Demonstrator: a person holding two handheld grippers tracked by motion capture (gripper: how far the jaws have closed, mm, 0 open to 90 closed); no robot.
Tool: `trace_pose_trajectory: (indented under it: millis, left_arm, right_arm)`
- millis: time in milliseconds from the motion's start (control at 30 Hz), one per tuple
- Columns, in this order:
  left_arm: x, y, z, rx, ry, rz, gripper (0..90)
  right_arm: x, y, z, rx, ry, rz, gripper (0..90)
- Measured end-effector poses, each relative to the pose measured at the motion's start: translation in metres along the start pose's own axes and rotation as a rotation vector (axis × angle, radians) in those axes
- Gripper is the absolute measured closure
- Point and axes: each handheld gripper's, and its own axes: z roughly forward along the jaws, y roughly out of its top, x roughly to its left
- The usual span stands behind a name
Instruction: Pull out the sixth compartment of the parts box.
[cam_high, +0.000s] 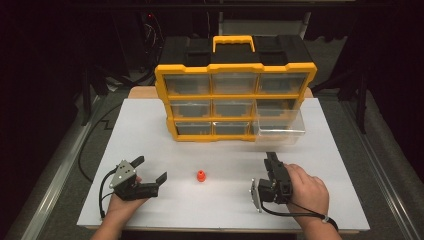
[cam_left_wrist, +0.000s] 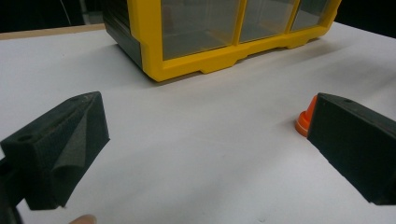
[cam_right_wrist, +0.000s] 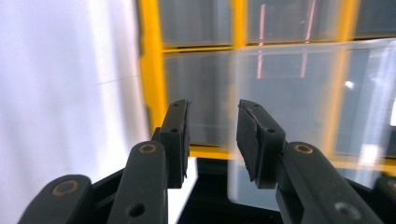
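orange cone (cam_left_wrist: 306, 122) half hidden behind left gripper's jaw at three o'clock, yellow organizer (cam_right_wrist: 243, 93) blurred, cropped at twelve o'clock

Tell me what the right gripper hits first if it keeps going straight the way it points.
Probably the pulled-out clear drawer at the organizer's bottom right; the right gripper points at it with bare table between, jaws open.

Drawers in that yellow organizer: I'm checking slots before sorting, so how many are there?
9, in three rows of three in the organizer. Eight sit pushed in; the bottom-right drawer is pulled out toward the right gripper. None looks hidden.
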Motion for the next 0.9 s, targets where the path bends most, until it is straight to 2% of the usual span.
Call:
trace_pose_trajectory:
  millis: [133,167,433,467,633,667,833,900]
  left_arm:
    - [0.0,0.0,0.001,0.002,-0.001,0.004,0.2]
    - [0.0,0.0,0.001,0.002,-0.001,0.004,0.2]
    - [-0.001,0.0,0.001,0.01,0.0,0.016,0.2]
    - [-0.001,0.0,0.001,0.011,0.0,0.016,0.2]
    - [-0.002,-0.001,0.001,0.012,0.003,0.014,0.2]
    - [-0.002,0.0,0.001,0.013,0.004,0.017,0.2]
    - [-0.002,0.0,0.0,0.003,0.002,0.014,0.2]
    - [-0.002,0.0,0.0,0.002,0.001,0.016,0.2]
  right_arm:
    - [0.017,-0.001,0.006,0.005,0.031,0.012,64.4]
    - [0.023,-0.002,0.007,0.015,0.053,0.011,64.3]
    - [0.043,-0.01,0.012,0.026,0.1,0.015,60.5]
    - [0.044,-0.011,0.012,0.04,0.115,0.016,59.4]
    - [0.044,-0.013,0.012,0.04,0.127,0.036,48.3]
    - [0.043,-0.013,0.012,0.053,0.145,0.036,46.7]
    - [0.039,-0.013,0.01,0.044,0.148,0.052,38.5]
    - [0.038,-0.014,0.009,0.054,0.166,0.061,35.4]
